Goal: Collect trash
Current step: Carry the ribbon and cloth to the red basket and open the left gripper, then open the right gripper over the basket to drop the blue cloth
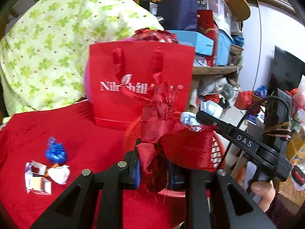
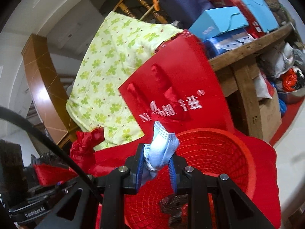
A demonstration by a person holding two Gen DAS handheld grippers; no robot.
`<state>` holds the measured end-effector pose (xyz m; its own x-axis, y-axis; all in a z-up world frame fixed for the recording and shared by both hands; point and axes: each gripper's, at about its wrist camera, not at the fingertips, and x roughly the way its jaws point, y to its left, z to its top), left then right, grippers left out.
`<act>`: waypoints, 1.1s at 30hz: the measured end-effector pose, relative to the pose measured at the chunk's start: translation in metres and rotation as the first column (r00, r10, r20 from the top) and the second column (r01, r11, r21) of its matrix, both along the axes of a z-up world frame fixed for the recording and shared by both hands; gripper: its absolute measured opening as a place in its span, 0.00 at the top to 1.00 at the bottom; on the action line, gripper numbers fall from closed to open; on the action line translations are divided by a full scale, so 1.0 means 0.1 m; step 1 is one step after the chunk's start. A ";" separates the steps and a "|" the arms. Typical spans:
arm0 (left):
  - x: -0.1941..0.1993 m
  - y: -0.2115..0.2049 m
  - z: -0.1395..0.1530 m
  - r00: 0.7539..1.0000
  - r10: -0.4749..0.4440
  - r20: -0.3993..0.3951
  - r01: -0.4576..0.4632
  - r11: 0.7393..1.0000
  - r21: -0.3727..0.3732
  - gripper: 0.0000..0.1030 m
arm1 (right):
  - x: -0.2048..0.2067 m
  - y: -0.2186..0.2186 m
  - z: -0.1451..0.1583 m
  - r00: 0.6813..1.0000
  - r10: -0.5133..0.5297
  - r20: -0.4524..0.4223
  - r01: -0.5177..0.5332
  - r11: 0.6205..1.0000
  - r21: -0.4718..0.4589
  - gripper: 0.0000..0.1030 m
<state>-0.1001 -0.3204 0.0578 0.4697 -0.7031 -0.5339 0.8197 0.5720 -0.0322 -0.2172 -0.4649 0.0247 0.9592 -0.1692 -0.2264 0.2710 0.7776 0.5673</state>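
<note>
Red cloth (image 1: 57,126); jaws clamping ribbon (image 1: 154,152), mask (image 2: 162,148).

A crumpled red fabric scrap (image 1: 162,133) with frayed threads is pinched upright, above the rim of the red mesh basket (image 2: 219,152). A scrunched pale blue face mask (image 2: 162,147) is held over the basket's open mouth, and 1 dark crumpled piece (image 2: 175,208) lies inside. On the red cloth lie a blue foil wrapper (image 1: 56,150), a white wrapper (image 1: 59,174) and torn small cartons (image 1: 37,180), close together.

Gift bag (image 1: 141,84) behind basket (image 2: 219,152), wrappers (image 1: 45,171) left on cloth (image 1: 85,133)
</note>
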 end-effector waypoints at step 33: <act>0.22 0.44 -0.37 0.977 0.212 -0.001 -0.211 0.975 0.063 0.29 | -0.04 0.13 0.15 0.998 -0.015 0.064 0.015 1.000 -0.001 0.35</act>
